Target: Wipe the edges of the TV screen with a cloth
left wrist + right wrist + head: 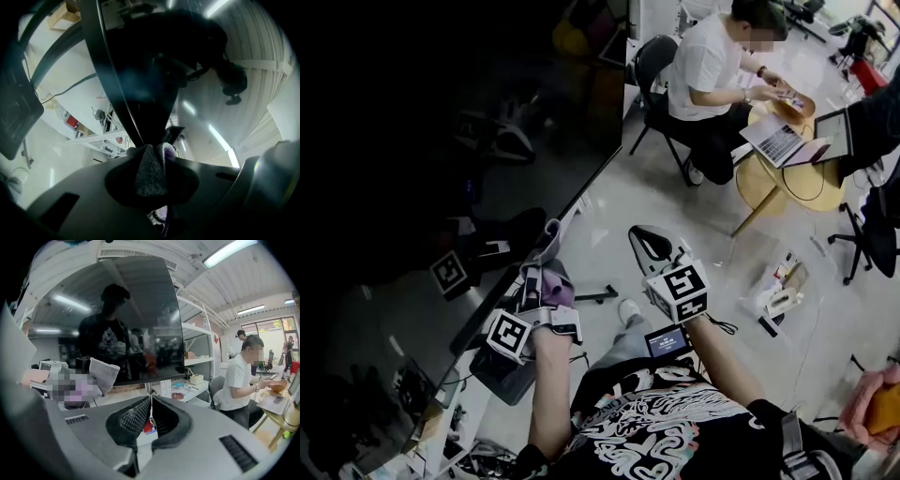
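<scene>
Pinching one grey cloth (551,239), your left claw (546,261) has its jaws closed on the fabric. The cloth's free end sticks out past the fingertips, its long axis in line with the jaws, pointing at the TV screen (441,141). That end touches the screen's lower edge, partway along from the lower right corner.

From your head view, that edge runs on a slant from upper right to lower left, and the dark panel fills the left side. In the left gripper view the bezel comes down as a thin dark line straight into the bunched cloth, with a purple patch (168,151) beside the grey.

Your right claw (645,236) hangs near the left one, off the screen, jaws pressed together with nothing between them.

Count one cloth, one TV and two claws.

Across the floor (675,206), one person (708,66) sits on a black chair (652,61) at a round wooden table (759,183) with a laptop (776,142) open on it.
</scene>
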`<state>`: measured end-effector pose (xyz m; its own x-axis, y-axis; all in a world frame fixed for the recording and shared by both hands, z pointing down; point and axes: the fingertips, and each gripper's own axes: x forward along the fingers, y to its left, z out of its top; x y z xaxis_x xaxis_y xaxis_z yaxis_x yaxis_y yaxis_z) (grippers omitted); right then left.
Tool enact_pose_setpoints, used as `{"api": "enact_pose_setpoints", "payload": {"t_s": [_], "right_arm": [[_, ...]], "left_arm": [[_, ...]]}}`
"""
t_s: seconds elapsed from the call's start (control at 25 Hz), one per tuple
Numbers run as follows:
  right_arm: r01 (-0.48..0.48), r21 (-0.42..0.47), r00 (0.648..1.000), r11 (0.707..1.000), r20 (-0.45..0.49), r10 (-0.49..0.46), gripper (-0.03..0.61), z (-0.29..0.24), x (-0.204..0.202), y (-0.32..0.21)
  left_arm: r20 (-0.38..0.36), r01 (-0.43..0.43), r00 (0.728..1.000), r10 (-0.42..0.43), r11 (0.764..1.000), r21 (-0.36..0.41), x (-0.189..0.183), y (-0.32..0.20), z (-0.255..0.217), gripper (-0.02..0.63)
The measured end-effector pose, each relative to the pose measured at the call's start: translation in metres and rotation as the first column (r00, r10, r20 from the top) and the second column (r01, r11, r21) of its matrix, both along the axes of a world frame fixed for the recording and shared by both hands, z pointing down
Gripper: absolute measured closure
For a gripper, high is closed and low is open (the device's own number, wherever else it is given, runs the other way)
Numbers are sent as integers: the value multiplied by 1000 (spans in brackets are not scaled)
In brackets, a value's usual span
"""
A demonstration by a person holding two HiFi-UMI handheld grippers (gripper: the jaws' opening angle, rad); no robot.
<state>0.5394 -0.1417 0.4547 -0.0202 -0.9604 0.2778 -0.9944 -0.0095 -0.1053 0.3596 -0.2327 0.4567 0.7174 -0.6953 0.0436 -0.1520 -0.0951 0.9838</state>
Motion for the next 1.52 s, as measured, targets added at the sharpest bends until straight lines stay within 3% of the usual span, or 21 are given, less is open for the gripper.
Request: {"api": "enact_pose_setpoints", "payload": {"t_s": [0.48,0.8,1.04,1.52], "right_arm": [[51,-5,999,999,-14,-51,545,4,2,-34],[28,-15,1000,1000,15,-27,545,7,38,-57],[12,-45,999,999,39,-10,545,28,103,-77],[24,-24,999,999,21,-24,545,10,93,-93]], "left_arm": [[-24,-12,1000,12,1000,-5,16,-4,-4,552],[-12,-13,1000,13,999,-34,50,-17,1,552],[-2,-47,999,47,997,-54,124,-34,17,552],[-47,-66,997,62,994,-83,130,-34,10,552]]}}
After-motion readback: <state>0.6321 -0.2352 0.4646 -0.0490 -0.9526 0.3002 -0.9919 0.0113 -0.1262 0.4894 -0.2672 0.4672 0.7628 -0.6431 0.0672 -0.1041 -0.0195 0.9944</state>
